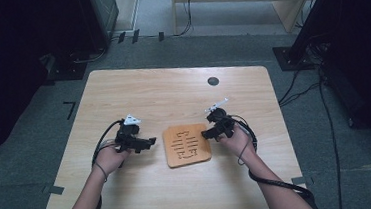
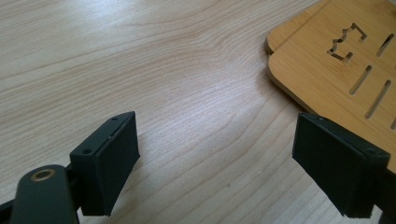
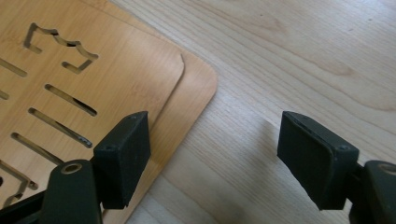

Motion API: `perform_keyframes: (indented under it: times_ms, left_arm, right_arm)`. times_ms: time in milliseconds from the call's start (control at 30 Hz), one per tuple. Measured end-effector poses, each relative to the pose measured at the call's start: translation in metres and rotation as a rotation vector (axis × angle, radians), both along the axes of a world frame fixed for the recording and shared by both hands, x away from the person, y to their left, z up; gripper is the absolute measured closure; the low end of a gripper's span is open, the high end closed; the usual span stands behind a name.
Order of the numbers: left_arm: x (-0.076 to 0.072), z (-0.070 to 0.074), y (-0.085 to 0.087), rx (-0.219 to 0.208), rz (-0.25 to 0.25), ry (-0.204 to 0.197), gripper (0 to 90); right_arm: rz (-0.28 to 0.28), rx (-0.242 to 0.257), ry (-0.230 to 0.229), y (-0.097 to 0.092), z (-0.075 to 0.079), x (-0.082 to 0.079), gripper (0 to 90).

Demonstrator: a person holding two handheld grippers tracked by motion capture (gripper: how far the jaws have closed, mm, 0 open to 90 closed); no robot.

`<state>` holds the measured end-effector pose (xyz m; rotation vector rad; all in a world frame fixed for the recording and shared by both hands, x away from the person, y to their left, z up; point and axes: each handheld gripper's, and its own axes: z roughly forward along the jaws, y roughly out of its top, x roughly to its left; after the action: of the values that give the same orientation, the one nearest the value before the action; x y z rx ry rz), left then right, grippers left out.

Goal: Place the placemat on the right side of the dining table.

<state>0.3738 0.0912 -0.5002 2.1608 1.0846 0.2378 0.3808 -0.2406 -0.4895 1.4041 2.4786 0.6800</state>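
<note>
Two slotted wooden boards (image 1: pixel 187 145) are lying stacked near the middle of the table (image 1: pixel 172 93) — between both grippers. The left gripper (image 1: pixel 149 141) and the right gripper (image 1: pixel 206 133) are hovering beside them, fingers spread open — gripping nothing.

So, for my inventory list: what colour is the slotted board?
Light orange-brown bamboo board; right gripper view.

No readable text, label, brand or number is showing on any surface. The wooden boards (image 1: pixel 187 144) are carrying only cut-out slots and a bracket-like shape, which are not spelling any legible word.
</note>
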Motion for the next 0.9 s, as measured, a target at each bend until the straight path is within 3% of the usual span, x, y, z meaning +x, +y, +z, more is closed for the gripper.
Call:
perform_keyframes:
  times_ms: [500,900]
  left_arm:
    - [-0.004,0.0,-0.002,-0.007,0.0,-0.003,13.8]
    - [-0.008,-0.004,-0.012,0.006,-0.04,0.002,13.7]
  right_arm:
    - [0.027,0.003,-0.005,0.01,-0.001,0.001,24.7]
    - [0.051,0.026,0.012,0.027,-0.003,-0.002,19.3]
